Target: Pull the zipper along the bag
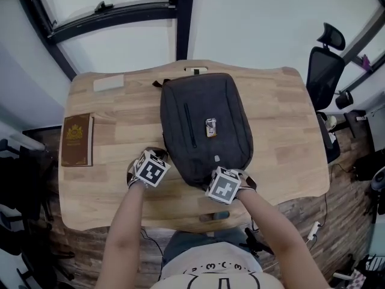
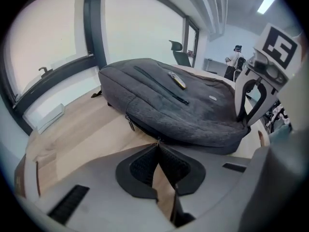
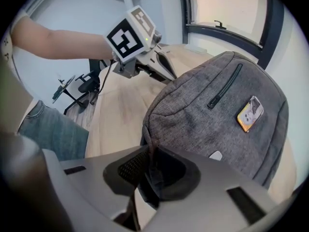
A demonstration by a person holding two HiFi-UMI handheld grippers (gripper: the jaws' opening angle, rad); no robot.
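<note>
The left gripper (image 2: 158,142) had its jaws pressed together on a small metal zipper pull (image 2: 157,139) at the backpack's (image 1: 204,125) 7 o'clock corner. The right gripper (image 3: 147,152) was clamped on a fold of the backpack's grey fabric at 5 o'clock. The backpack lay flat mid-table (image 1: 283,131), top toward 12 o'clock. Its front pocket zip (image 1: 190,125) was closed and its contents were hidden. A brown book (image 1: 77,140) lay at 9 o'clock.
</note>
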